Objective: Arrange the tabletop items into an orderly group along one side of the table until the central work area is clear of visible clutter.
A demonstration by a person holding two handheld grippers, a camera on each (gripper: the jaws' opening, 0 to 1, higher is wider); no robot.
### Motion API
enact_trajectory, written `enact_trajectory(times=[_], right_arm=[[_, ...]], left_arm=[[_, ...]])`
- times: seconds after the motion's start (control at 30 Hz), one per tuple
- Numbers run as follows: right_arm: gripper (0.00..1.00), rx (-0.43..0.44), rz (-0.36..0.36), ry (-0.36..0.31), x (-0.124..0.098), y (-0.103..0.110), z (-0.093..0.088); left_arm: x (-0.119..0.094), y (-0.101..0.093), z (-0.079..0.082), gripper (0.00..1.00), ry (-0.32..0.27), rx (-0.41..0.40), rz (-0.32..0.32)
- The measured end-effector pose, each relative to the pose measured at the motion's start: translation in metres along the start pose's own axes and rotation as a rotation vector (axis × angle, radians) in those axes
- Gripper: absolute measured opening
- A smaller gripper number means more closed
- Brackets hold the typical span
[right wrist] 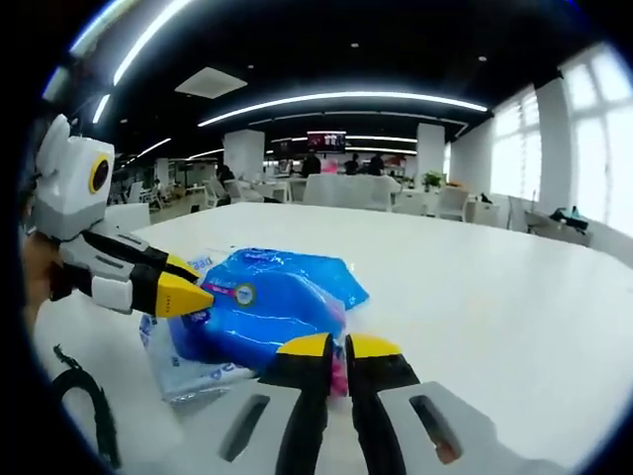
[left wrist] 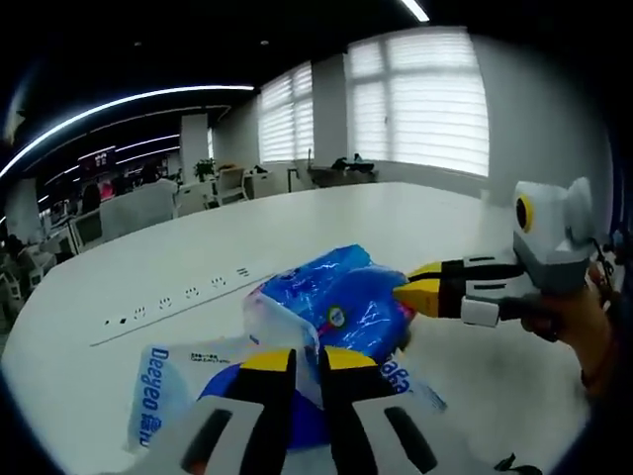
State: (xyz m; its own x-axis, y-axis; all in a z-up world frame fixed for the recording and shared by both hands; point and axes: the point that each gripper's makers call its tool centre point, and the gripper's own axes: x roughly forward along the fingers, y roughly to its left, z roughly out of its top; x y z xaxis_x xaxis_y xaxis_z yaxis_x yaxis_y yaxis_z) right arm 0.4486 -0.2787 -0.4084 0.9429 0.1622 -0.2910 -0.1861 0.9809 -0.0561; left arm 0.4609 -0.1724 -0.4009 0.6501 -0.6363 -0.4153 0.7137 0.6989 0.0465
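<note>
Your left gripper (left wrist: 308, 362) pinches the blue pack (left wrist: 341, 297) between narrow fingers; your right gripper (right wrist: 329, 348) clamps its opposite edge, sharing the load above the bench (right wrist: 495, 287).

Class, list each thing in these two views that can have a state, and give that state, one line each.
left gripper: shut on blue plastic package
right gripper: shut on blue plastic package
blue plastic package: crumpled, lying on the white table, held from both ends
window blinds: lowered
ceiling light strips: lit
</note>
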Motion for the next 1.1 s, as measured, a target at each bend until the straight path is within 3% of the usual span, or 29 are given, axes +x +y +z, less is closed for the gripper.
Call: enact_trajectory(times=[0.43,0.63,1.1], right_arm=[[0.03,-0.018,-0.007,-0.005,-0.008,0.001,0.005],[0.02,-0.011,-0.013,-0.008,-0.013,0.0,0.007],[0.01,-0.014,-0.052,-0.01,-0.033,-0.007,0.013]], left_arm=[[-0.004,0.001,0.006,0.0,-0.016,0.046,0.023],[-0.006,-0.001,0.009,0.0,-0.03,-0.008,-0.009],[-0.016,-0.017,0.025,0.0,-0.068,0.023,-0.042]])
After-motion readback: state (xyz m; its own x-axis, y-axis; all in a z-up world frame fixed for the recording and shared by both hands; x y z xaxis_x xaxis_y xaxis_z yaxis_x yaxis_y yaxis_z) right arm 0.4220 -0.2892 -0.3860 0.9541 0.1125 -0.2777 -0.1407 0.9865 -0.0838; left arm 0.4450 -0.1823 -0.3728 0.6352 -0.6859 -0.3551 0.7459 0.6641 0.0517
